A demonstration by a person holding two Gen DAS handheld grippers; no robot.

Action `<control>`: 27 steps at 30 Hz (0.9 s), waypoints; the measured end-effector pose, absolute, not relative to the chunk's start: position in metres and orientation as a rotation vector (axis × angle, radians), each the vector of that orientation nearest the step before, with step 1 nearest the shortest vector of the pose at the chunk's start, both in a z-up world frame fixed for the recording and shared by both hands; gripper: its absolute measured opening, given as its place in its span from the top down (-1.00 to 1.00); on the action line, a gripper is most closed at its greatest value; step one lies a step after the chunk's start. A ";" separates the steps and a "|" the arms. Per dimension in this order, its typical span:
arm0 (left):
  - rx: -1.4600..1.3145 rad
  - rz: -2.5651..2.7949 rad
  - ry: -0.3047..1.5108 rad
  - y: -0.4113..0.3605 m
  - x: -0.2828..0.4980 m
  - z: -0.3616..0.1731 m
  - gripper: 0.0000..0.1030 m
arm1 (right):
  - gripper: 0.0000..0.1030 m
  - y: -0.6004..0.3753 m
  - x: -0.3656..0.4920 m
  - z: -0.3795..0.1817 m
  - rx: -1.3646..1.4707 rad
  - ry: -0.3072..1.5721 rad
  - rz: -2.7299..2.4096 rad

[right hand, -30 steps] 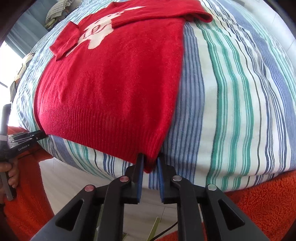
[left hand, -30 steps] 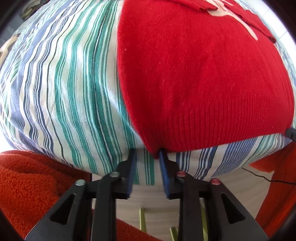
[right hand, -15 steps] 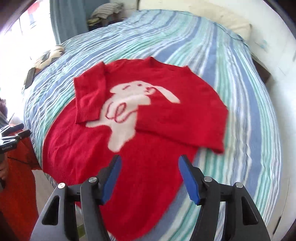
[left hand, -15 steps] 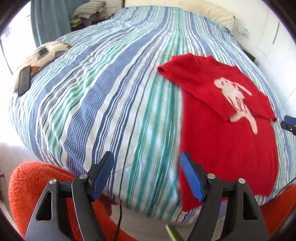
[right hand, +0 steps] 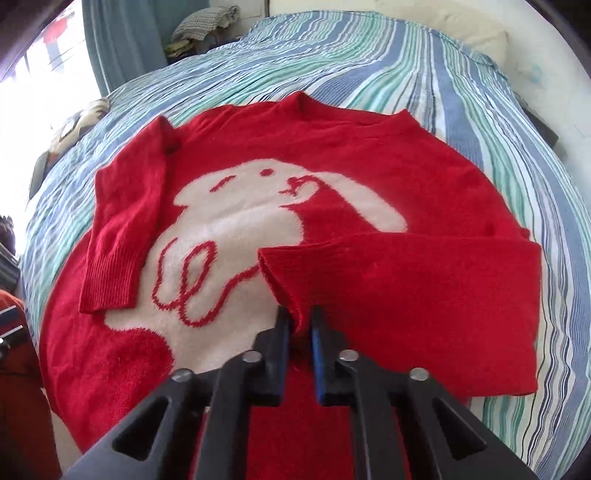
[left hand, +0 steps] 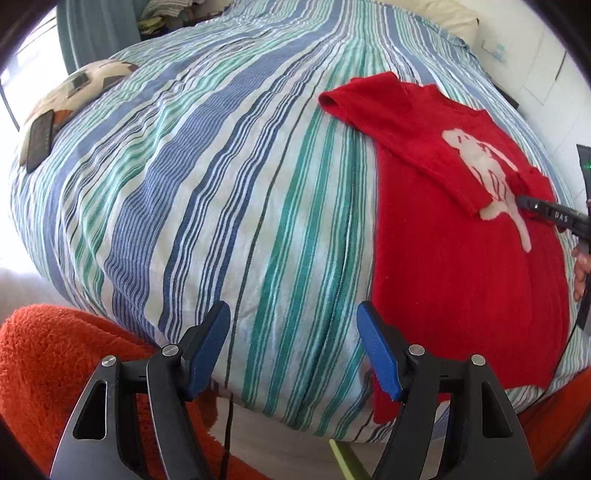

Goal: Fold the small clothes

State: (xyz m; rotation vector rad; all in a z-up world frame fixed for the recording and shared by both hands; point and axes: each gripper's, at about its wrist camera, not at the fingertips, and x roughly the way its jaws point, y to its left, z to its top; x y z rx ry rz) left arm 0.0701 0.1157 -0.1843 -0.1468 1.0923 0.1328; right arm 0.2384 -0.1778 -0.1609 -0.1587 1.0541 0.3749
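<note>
A bed (left hand: pixel 229 192) carried everything, covered by a cover striped in blue, green and white that ran lengthwise toward a pale pillow (right hand: pixel 461 31) at the far end. A red sweater (right hand: pixel 369 155) with a white animal figure lay flat on the cover near the near edge, both sleeves folded in over its front. Well apart from it, at the bed's far left side, lay a patterned cushion (left hand: pixel 92 79) with a dark flat object (left hand: pixel 38 138) resting on it.
</note>
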 end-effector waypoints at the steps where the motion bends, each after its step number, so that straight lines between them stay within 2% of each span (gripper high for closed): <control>1: -0.140 0.132 1.092 0.114 0.071 -0.184 -0.41 | 0.83 -0.186 0.238 -0.154 -0.121 1.042 0.371; 7: -0.162 0.150 1.098 0.120 0.070 -0.187 -0.42 | 0.83 -0.257 0.231 -0.103 0.103 0.933 0.291; 13: -0.214 0.168 1.110 0.130 0.070 -0.191 -0.42 | 0.83 -0.389 0.208 -0.083 0.344 0.873 0.097; 20: -0.183 0.164 1.123 0.124 0.072 -0.194 -0.42 | 0.83 -0.560 0.144 -0.131 0.743 0.808 -0.266; 26: -0.100 0.160 1.140 0.107 0.076 -0.199 -0.42 | 0.82 -0.598 0.116 -0.173 0.962 0.753 -0.245; 27: -0.089 0.160 1.138 0.105 0.076 -0.199 -0.42 | 0.75 -0.598 0.116 -0.173 0.980 0.734 -0.228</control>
